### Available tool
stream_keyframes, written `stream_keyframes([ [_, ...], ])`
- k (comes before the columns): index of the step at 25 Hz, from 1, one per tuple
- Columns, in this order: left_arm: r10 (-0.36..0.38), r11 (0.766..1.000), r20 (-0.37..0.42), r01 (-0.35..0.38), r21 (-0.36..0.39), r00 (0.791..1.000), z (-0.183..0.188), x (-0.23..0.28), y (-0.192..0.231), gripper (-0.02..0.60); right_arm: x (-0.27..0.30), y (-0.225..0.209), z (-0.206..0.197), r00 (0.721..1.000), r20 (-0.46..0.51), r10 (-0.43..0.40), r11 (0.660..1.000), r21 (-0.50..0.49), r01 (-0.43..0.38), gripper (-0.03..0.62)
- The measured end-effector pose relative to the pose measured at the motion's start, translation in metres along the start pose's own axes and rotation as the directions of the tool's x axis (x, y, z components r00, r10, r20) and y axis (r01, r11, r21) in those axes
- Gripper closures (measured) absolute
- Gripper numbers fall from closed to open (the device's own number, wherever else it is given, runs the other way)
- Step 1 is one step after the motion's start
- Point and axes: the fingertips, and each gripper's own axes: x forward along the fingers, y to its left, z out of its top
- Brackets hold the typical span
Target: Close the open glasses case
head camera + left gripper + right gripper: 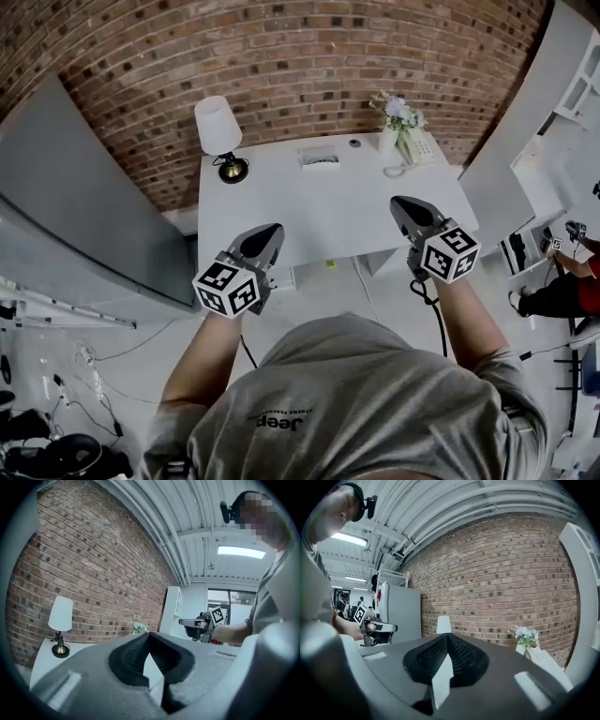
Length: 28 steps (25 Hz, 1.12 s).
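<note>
The left gripper (pixel 149 635) is clenched: its two dark ribbed pads (pixel 131 656) lie together at the tip and nothing is between them. The right gripper (pixel 448 637) is clenched in the same way and is also empty. In the head view each gripper sits at the end of a bare forearm, the marker cubes toward the person, and the two are well apart from each other. Both point roughly level toward the brick wall (pixel 281 56), and their tips reach only the near edge of the white table (pixel 309 220).

The glasses case (pixel 319 157), a small pale box, lies near the far edge of this table, close to the wall and about in the middle. From here I cannot tell how its lid stands. It is well apart from both grippers.

To its left stands a table lamp (pixel 218 131) with a white shade and a dark round foot. To its right are a small dark round object (pixel 354 143), a vase of pale flowers (pixel 398 111) and a white telephone (pixel 418 150), with its cord lying on the table. A grey panel (pixel 84 206) stands left of the table.
</note>
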Motion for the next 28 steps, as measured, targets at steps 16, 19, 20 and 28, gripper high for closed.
stream_keyframes([
  [16, 0.161, 0.987, -0.005, -0.161, 0.024, 0.987, 0.014, 0.152, 0.078, 0.584, 0.131, -0.156, -0.001, 0.979, 0.002, 0.206, 0.978, -0.025, -0.206, 0.585],
  [19, 0.188, 0.982, -0.006, -0.188, 0.012, 0.982, 0.017, 0.191, 0.088, 0.584, 0.153, -0.188, -0.002, 0.967, -0.017, 0.255, 0.967, -0.02, -0.256, 0.585],
  [20, 0.195, 0.981, -0.007, -0.195, 0.009, 0.981, 0.017, 0.204, 0.09, 0.584, 0.16, -0.197, -0.003, 0.962, -0.024, 0.272, 0.962, -0.018, -0.273, 0.585],
  [28, 0.204, 0.979, -0.066, -0.204, 0.005, 0.977, 0.002, 0.271, 0.112, 0.584, 0.213, -0.24, -0.021, 0.934, -0.047, 0.354, 0.935, -0.001, -0.354, 0.585],
])
